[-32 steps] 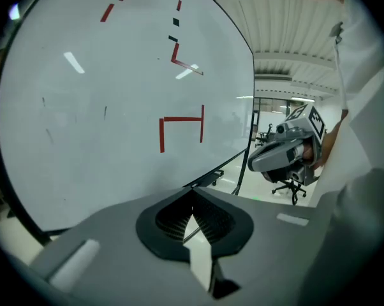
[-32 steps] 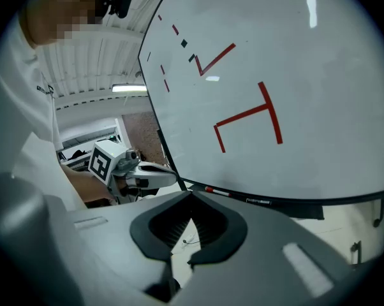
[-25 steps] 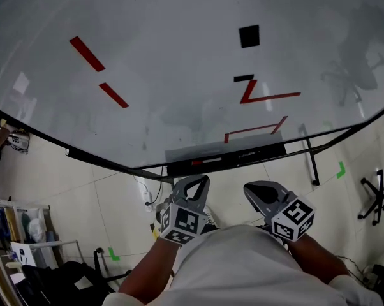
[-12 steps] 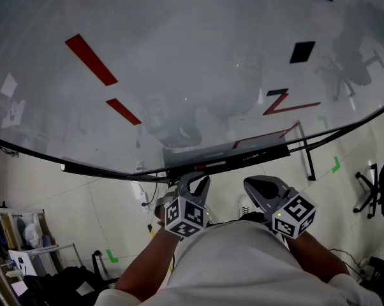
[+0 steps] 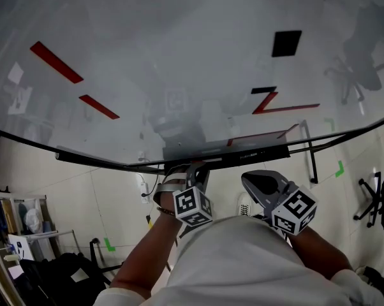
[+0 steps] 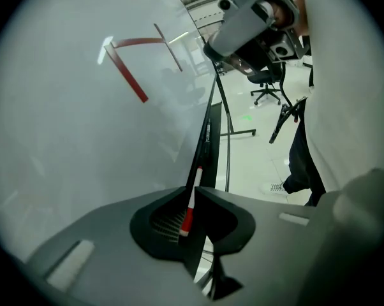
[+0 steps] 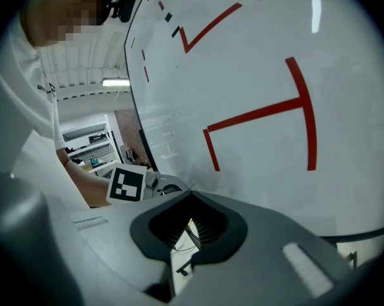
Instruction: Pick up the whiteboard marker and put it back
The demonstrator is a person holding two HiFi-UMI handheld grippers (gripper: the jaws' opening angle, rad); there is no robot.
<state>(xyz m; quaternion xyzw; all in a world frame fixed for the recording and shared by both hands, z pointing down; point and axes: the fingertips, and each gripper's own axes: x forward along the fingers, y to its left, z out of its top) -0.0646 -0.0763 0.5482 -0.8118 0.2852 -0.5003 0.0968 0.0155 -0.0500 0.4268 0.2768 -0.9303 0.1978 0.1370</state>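
Observation:
A whiteboard (image 5: 179, 56) with red and black marks fills the head view, and a dark tray (image 5: 249, 152) runs along its lower edge. My left gripper (image 5: 191, 169) reaches up to that tray. In the left gripper view its jaws (image 6: 194, 187) are closed on the white, red-ended whiteboard marker (image 6: 191, 201), which lies in line with the tray (image 6: 208, 139). My right gripper (image 5: 254, 182) hangs just below the tray to the right, shut and holding nothing (image 7: 191, 195).
The board's black stand leg (image 5: 312, 161) reaches down to the tiled floor. An office chair (image 5: 376, 199) stands at the right. Shelves with clutter (image 5: 20, 231) are at the lower left. Green tape marks (image 5: 340, 168) are on the floor.
My left gripper has moved up and forward to the tray, over the spot where the marker lay. The right gripper has hardly moved. The head view has shifted.

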